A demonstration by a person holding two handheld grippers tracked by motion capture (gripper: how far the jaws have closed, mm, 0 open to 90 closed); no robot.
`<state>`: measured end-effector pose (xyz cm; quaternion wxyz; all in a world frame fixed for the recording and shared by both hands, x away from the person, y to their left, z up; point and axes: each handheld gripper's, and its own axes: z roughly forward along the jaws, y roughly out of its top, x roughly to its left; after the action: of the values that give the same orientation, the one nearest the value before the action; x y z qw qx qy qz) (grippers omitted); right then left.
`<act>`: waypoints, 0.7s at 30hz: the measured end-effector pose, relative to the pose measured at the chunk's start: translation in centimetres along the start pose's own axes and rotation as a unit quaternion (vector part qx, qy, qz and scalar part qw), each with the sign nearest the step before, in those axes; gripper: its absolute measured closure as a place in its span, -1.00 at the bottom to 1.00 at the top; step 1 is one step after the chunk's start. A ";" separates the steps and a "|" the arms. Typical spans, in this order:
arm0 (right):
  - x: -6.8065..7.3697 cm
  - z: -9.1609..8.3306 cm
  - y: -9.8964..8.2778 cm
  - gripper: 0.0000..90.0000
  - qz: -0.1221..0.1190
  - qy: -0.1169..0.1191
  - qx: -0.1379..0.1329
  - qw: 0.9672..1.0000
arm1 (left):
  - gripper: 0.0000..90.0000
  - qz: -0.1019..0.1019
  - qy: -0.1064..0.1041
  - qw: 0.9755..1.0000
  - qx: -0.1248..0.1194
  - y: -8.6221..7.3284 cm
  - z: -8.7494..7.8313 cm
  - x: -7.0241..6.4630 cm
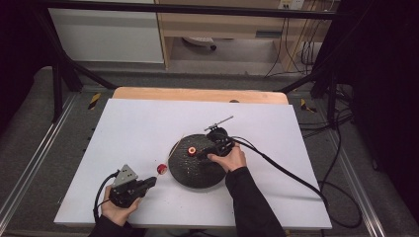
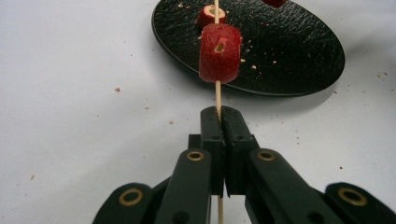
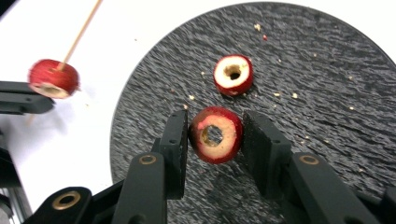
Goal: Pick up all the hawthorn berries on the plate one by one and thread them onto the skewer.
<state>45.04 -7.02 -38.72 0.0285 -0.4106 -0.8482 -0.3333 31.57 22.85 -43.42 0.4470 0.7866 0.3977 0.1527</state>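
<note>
Gripping a cored red fruit piece (image 3: 215, 134), the right gripper (image 3: 215, 140) pinches it between both jaws, the hollow core facing the camera in the right gripper view. This piece is held over the black plate (image 3: 327, 93), near the plate's 9 o'clock portion in the high view. A second cored fruit piece (image 3: 233, 74) lies on the plate surface just beyond the held one, at 12 o'clock from it in the right gripper view, apart from it. Pale crumbs are scattered across the plate's textured surface.

A wooden skewer (image 2: 217, 95) is clamped in the left gripper (image 2: 219, 119), whose jaws are pressed together on the stick. A third red fruit piece (image 2: 220, 52) is threaded on the skewer, above the jaw tips and clear of them. In the high view this skewered piece sits at 9 o'clock from the plate, just outside its rim, above the white table sheet (image 1: 138, 123).

The left hand (image 1: 118, 210) holds its gripper at the 7 o'clock area of the table; the right hand (image 1: 232, 160) rests over the plate's 3 o'clock side. A cable (image 1: 286, 170) trails from the right gripper toward 4 o'clock. No brand, label or legible writing can be made out on any item.
</note>
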 end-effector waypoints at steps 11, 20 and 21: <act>0.2 -1.3 -1.5 0.39 0.011 0.032 -0.078 0.996 | 0.96 0.001 0.000 1.000 -0.001 0.0 0.0 -0.1; -0.1 -2.5 -2.9 0.39 0.048 0.067 -0.173 0.981 | 0.96 0.000 -0.001 1.000 -0.004 0.0 0.0 -0.1; -0.2 -2.6 -3.0 0.39 0.050 0.070 -0.182 0.980 | 0.96 0.000 -0.002 1.000 -0.004 0.0 0.0 -0.1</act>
<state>42.41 -9.96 -38.43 0.0292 -0.4270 -0.7476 -0.5078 31.50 22.75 -43.36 0.4510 0.7849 0.3963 0.1532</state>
